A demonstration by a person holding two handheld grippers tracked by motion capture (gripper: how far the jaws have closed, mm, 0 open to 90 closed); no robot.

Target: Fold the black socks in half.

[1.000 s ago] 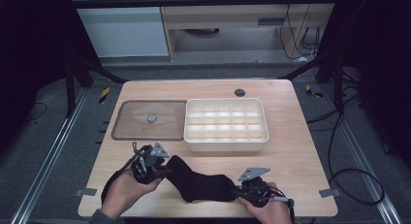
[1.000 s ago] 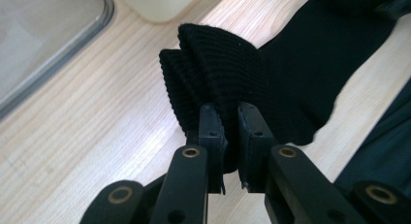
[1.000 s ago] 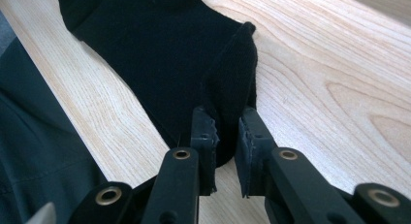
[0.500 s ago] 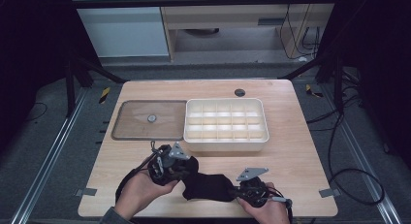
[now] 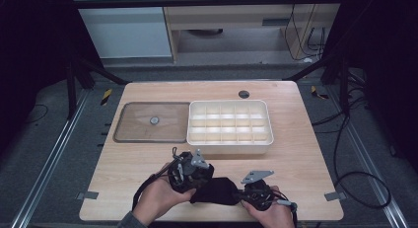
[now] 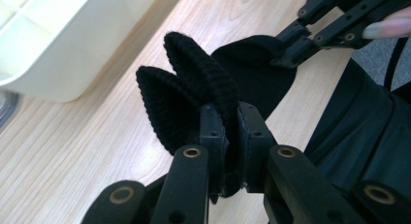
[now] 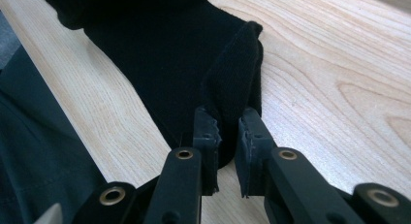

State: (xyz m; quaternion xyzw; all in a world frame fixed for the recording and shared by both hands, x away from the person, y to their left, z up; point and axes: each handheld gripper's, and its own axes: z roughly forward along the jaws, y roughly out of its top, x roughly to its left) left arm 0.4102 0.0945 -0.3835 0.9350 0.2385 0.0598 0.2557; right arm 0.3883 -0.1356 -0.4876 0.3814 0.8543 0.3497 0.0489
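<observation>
A black sock [image 5: 217, 190] lies bunched on the wooden table [image 5: 296, 164] near its front edge, held between both grippers. My left gripper [image 5: 201, 180] is shut on the sock's ribbed cuff [image 6: 194, 88], which stands up doubled between the jaws [image 6: 231, 132]. My right gripper [image 5: 242, 193] is shut on the sock's other end [image 7: 228, 78], pinching a fold of it just above the tabletop [image 7: 228, 132]. The two grippers are close together, and the right gripper [image 6: 329, 25] appears at the upper right of the left gripper view.
A white tray [image 5: 229, 145] with several compartments stands just behind the grippers, its corner [image 6: 63, 40] near the left gripper. A brown flat lid [image 5: 133, 132] with a small knob lies to its left. A dark round hole [image 5: 243, 94] marks the table's back.
My left gripper has carried the cuff rightward toward the right gripper, so the stretched sock is now folded and bunched. The right gripper has stayed put.
</observation>
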